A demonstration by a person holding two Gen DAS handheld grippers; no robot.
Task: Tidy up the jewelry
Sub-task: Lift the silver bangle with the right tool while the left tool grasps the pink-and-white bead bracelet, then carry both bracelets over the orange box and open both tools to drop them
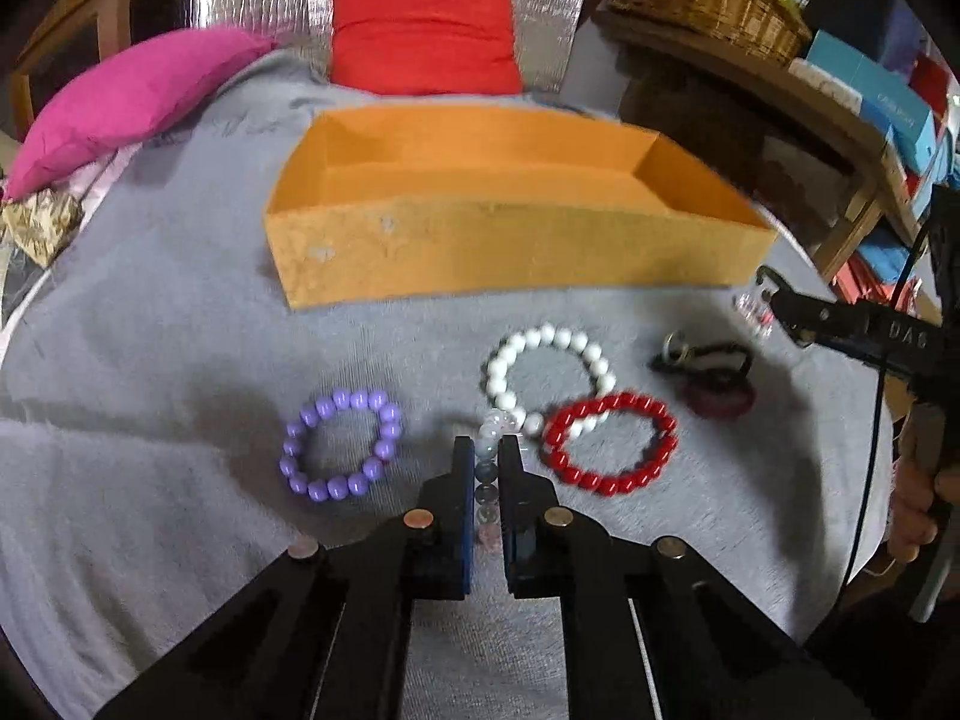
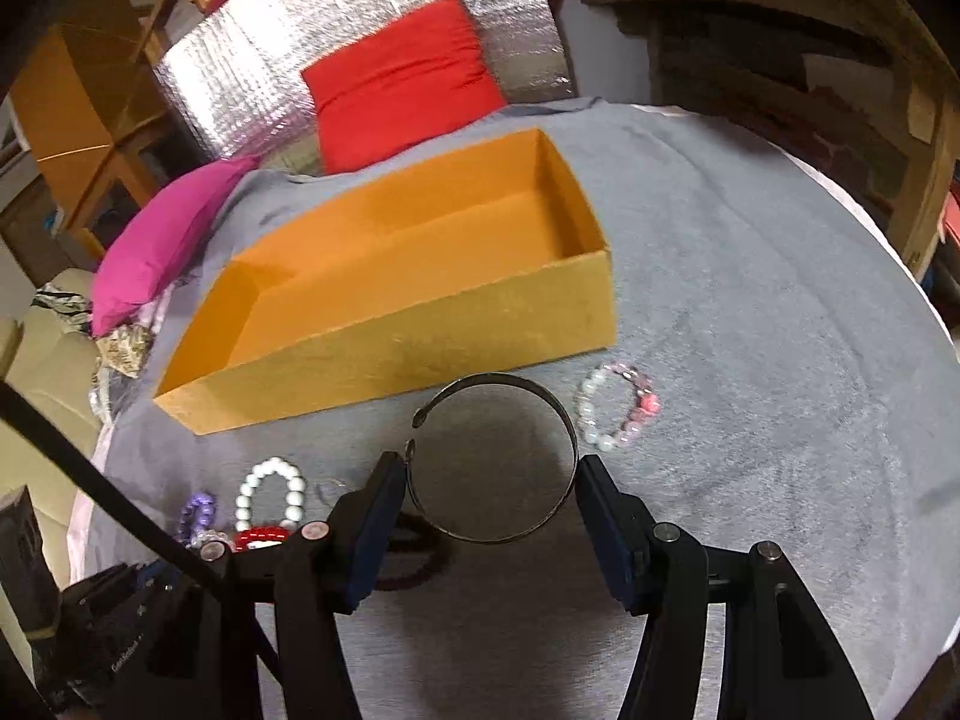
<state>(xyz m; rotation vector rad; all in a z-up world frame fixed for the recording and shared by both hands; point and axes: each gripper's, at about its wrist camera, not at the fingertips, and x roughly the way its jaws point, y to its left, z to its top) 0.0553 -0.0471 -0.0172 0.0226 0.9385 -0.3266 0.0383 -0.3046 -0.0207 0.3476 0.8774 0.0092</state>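
Left gripper (image 1: 485, 450) is pinching a clear bead bracelet (image 1: 487, 468) over the grey cloth (image 1: 180, 360). Right gripper (image 2: 489, 483) is clamping the metal bangle (image 2: 495, 459) across its width, in front of the orange box (image 2: 420, 324).

Seven bracelets (image 1: 342, 445), one box (image 1: 510, 252), two cushions (image 1: 423, 36).

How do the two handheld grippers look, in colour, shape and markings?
Both the left gripper and right gripper are black, angular linkages with round metal pins and blue pads lining flat fingers. The left camera shows white lettering and a black cable on the right one.
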